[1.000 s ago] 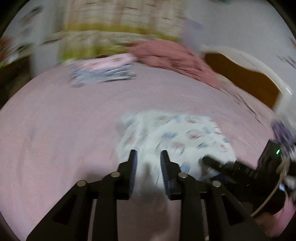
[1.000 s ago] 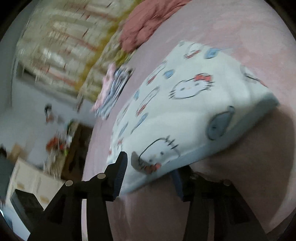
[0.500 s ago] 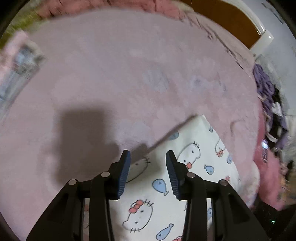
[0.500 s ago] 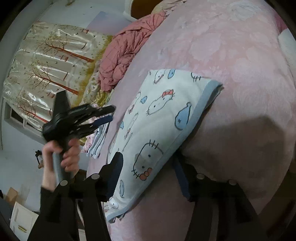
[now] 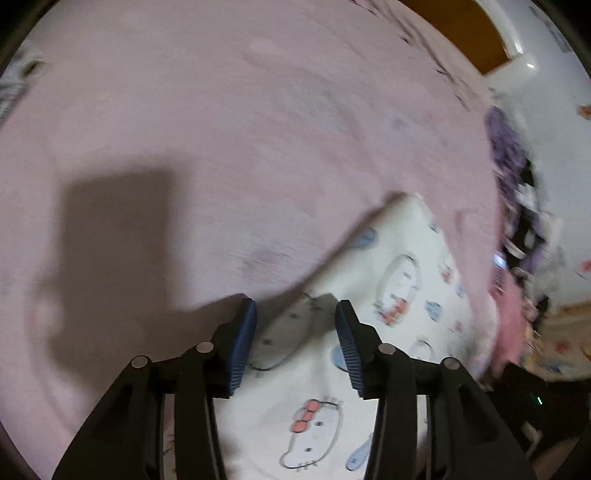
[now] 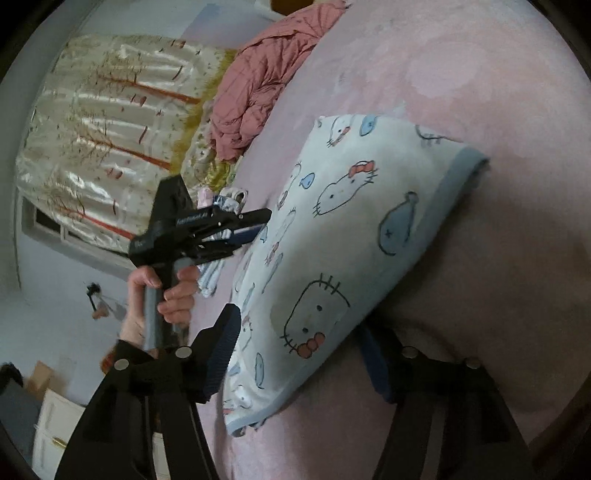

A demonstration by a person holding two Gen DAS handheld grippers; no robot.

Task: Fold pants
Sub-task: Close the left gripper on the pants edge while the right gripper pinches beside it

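Note:
The folded white pants (image 5: 317,406) with a cat-and-fish print and pale blue hems lie flat on the pink bedsheet (image 5: 221,129). My left gripper (image 5: 294,310) points down over their far edge. Its jaws are opening and its blue pads press on nothing. In the right wrist view a hand (image 6: 173,288) holds the left gripper (image 6: 255,229) just above the pants (image 6: 351,221). My right gripper (image 6: 299,325) straddles the near folded edge. Its jaws are opening and the cloth lies loose between them, hiding part of the right pad.
A rumpled red quilt (image 6: 266,74) lies at the far end of the bed by a patterned curtain (image 6: 110,129). A small stack of folded clothes (image 6: 218,269) sits behind the left gripper. A wooden headboard (image 5: 461,29) and a heap of purple clothes (image 5: 513,155) border the bed.
The left gripper swung from looking across the bed to pointing down over the pants' edge, and its jaws widened. The right gripper's jaws spread wider around the near edge.

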